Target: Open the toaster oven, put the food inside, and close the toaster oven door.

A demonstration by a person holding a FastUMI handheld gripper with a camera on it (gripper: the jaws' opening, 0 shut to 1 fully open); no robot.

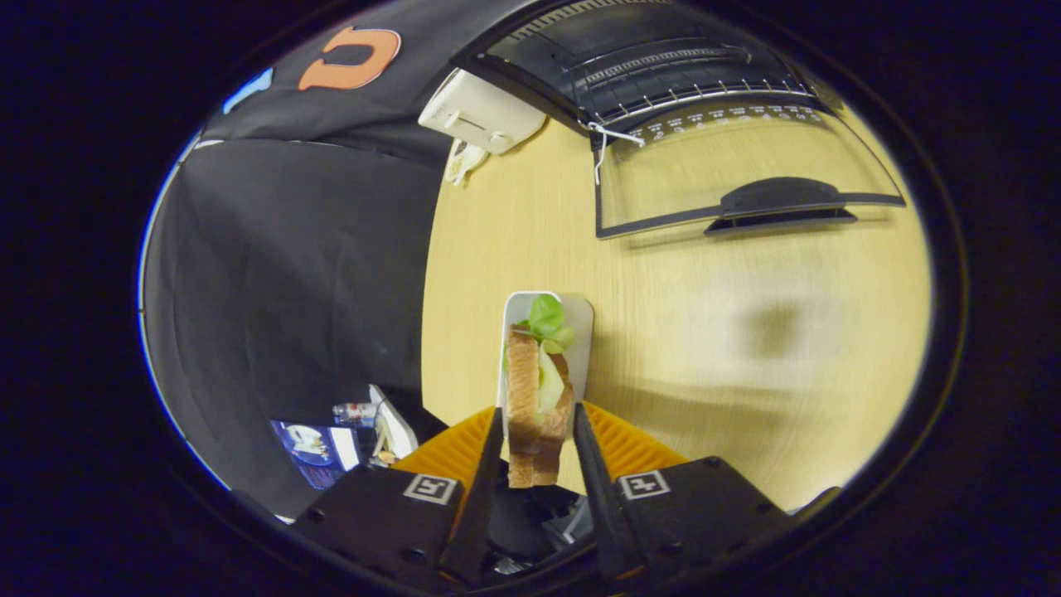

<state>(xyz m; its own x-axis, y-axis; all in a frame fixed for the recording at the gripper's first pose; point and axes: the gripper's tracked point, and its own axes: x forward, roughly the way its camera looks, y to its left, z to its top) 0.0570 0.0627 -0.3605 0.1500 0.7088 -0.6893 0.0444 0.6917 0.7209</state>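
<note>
Item: brown toasted sandwich with green lettuce point(537, 390), standing on edge between the fingers of the gripper point(537, 431), over a narrow white rectangular tray point(583, 332) on the pale wooden surface point(746, 348). Gripper: narrowly open, both fingers close against the sandwich sides; firm contact cannot be confirmed. Sandwich's near end hidden behind the fingers. Well beyond them: black toaster oven point(646, 66), glass door point(729, 174) folded down flat, wire rack point(663, 75) inside. Beyond and left: white pop-up toaster point(481, 112).
</note>
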